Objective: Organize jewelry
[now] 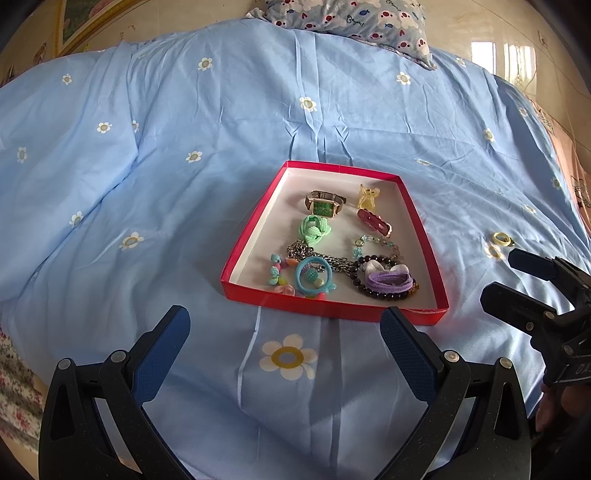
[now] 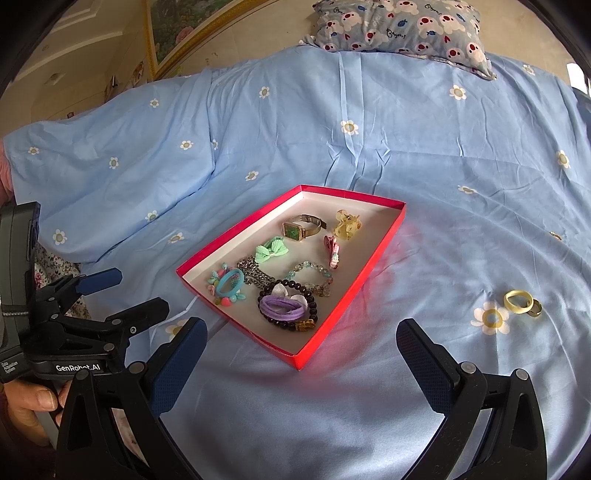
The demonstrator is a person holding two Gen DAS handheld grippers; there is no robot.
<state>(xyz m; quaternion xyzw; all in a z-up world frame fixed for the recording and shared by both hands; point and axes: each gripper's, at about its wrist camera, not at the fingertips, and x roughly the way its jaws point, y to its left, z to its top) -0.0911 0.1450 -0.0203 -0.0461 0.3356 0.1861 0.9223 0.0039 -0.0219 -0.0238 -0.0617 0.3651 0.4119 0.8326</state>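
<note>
A red tray with a white inside lies on the blue bedspread and holds several pieces: a green-faced watch, a mint bow, a dark bead bracelet and a blue hair tie. Two rings lie outside it on the right: a pale yellow one and a gold one. My left gripper is open, near the tray's front edge. My right gripper is open too, by the tray's near corner.
The blue flowered bedspread covers the whole bed. A patterned pillow lies at the far end. A hand holds the left gripper's handle.
</note>
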